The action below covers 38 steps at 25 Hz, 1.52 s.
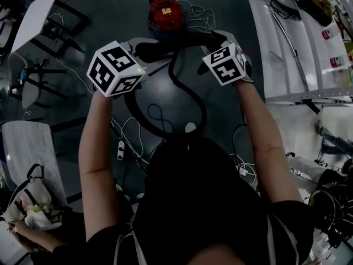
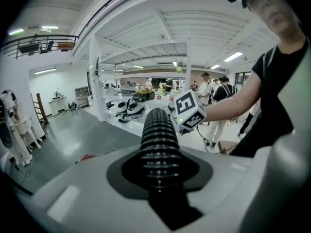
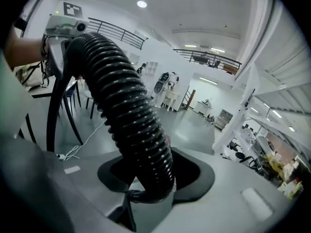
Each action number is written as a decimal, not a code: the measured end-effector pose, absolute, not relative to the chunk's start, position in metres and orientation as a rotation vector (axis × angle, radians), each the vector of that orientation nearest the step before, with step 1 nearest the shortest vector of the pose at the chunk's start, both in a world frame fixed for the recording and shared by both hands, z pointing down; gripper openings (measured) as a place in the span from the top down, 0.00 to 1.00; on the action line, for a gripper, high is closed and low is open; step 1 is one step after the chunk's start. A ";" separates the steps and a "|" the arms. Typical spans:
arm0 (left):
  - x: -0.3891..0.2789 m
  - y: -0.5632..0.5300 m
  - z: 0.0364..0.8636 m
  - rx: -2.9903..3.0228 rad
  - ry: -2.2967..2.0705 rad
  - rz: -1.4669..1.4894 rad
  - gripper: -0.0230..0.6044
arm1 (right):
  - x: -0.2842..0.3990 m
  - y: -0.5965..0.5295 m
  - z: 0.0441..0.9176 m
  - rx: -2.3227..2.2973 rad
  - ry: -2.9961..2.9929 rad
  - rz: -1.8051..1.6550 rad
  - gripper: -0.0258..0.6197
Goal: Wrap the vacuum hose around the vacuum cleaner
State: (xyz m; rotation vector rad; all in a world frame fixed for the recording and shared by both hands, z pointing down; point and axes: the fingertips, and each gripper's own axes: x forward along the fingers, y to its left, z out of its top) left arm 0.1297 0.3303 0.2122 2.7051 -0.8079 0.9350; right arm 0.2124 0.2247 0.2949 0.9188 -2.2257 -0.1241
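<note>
A red vacuum cleaner (image 1: 165, 12) stands on the dark floor ahead of me. Its black ribbed hose (image 1: 187, 93) is held up between both grippers and hangs in a loop down toward my body. My left gripper (image 1: 144, 48) is shut on the hose (image 2: 159, 140), which runs straight out between its jaws toward the right gripper's marker cube (image 2: 188, 109). My right gripper (image 1: 212, 40) holds the hose (image 3: 126, 106) near a smooth cuff, and from there the hose arcs up and left to the left gripper (image 3: 65, 28).
A white workbench (image 1: 287, 65) with tools and bottles runs along the right. White cables (image 1: 132, 137) and a power strip (image 1: 121, 149) lie on the floor near my feet. A white table (image 1: 33, 15) stands at the left, a bag (image 1: 30, 203) at the lower left.
</note>
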 end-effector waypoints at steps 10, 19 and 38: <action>0.145 0.312 0.224 2.681 -0.784 0.905 0.75 | 0.226 0.228 0.319 0.754 -2.175 0.149 0.68; 0.130 0.300 0.231 2.679 -0.775 0.949 0.75 | 0.211 0.231 0.333 0.658 -2.149 0.224 0.69; 0.023 0.231 0.263 2.657 -1.161 0.827 0.59 | 0.162 0.169 0.329 0.964 -2.109 0.597 0.69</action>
